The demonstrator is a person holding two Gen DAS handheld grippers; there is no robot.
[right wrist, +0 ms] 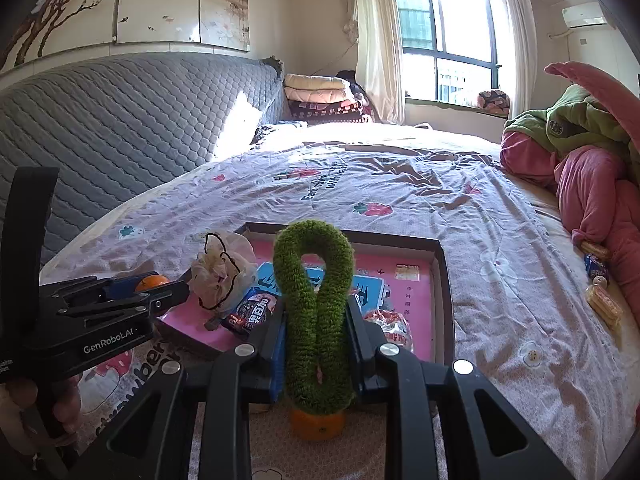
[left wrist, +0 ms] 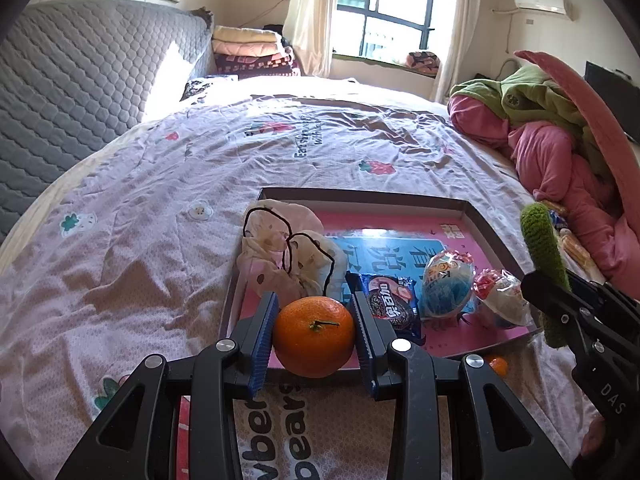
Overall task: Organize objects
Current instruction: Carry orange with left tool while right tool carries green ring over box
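Left gripper [left wrist: 314, 334] is clamped on an orange [left wrist: 314, 336] right over the tray's [left wrist: 472, 216] near edge; right gripper [right wrist: 316, 344] squeezes a fuzzy green loop [right wrist: 314, 312]. Scrunchie [left wrist: 288, 252], cookie pack [left wrist: 390, 304] and 2 wrapped snacks already crowd the tray

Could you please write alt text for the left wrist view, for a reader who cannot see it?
The left gripper clamps an orange over the near edge of a shallow pink-lined tray on a bed. The tray holds a cloth pouch and wrapped snacks; at right, the right gripper holds a green fuzzy loop.
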